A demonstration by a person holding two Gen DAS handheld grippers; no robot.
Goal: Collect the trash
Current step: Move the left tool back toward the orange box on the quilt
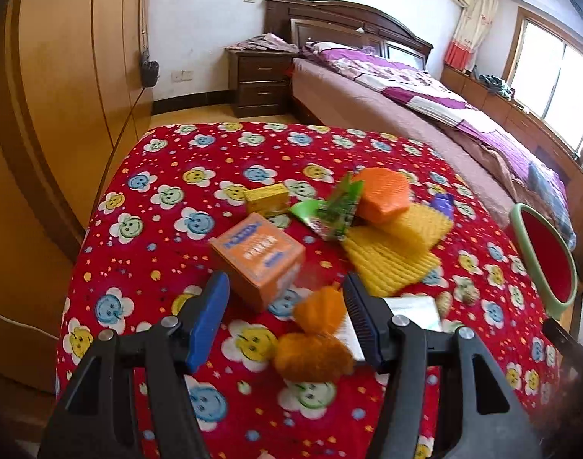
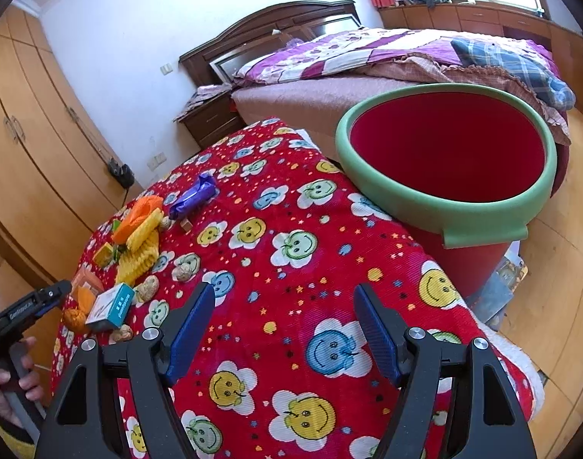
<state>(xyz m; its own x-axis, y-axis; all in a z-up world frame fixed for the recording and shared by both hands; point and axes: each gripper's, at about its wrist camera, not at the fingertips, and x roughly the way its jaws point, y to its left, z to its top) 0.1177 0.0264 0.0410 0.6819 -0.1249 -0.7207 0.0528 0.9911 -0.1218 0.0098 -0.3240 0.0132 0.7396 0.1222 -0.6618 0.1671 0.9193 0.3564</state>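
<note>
Red bin [image 2: 448, 153] looks empty; litter pile [image 1: 329, 229] uncollected on cloth [image 2: 291, 267]; left gripper [image 1: 287, 317] jaws apart over orange peel [image 1: 314, 340]; right gripper [image 2: 284, 329] jaws apart, empty.

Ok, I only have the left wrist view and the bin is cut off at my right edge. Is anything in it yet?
Observer: From the right wrist view, the inside of the bin shows only bare red wall. Its bottom is hidden.
Operator: Where is the right tool?
Observer: The right tool hangs open over the cloth, with nothing between its fingers.
Operator: What is the white thing behind my right finger?
Observer: A small teal-and-white box, lying beside some peanuts.
</note>
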